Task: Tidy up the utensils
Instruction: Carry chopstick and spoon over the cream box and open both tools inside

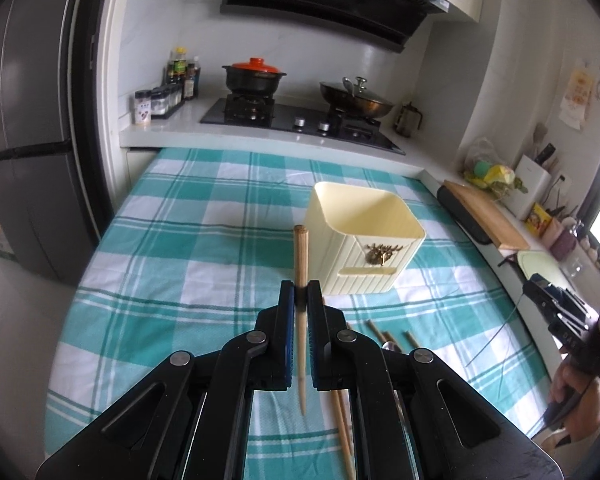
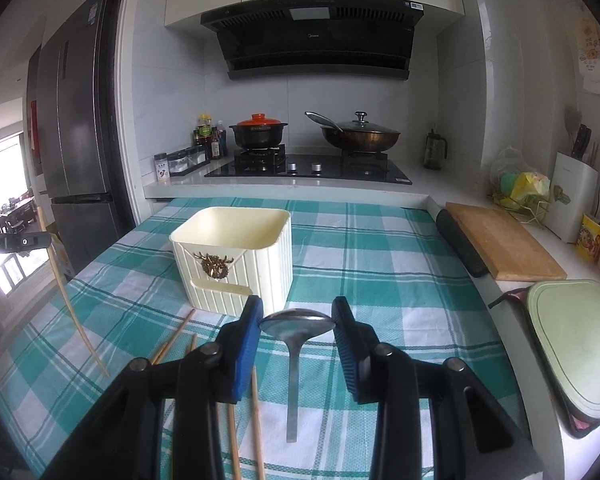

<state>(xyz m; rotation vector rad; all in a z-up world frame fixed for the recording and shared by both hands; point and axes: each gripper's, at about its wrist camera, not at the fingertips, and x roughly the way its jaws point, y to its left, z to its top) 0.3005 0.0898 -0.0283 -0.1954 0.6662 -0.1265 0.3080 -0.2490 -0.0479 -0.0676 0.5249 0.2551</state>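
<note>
My left gripper (image 1: 301, 295) is shut on a wooden chopstick (image 1: 300, 256), which stands nearly upright between the pads and above the checked cloth. Just beyond it is the cream utensil holder (image 1: 364, 240), open at the top and with nothing visible inside. The right gripper (image 2: 298, 320) is shut on a metal spoon (image 2: 293, 380). Its blue pads press on the sides of the bowl and the handle hangs toward me. The holder (image 2: 236, 256) stands a little ahead and left of it. Several loose chopsticks (image 2: 172, 338) lie on the cloth below. At the left edge is the left gripper (image 2: 16, 242) with its chopstick (image 2: 66, 292).
A teal checked cloth (image 2: 380, 248) covers the table. Behind it is a stove with a red-lidded pot (image 2: 259, 130) and a wok (image 2: 360, 134). A wooden cutting board (image 2: 500, 240) and a green board (image 2: 572, 340) lie to the right. A dark fridge (image 1: 32, 140) stands at the left.
</note>
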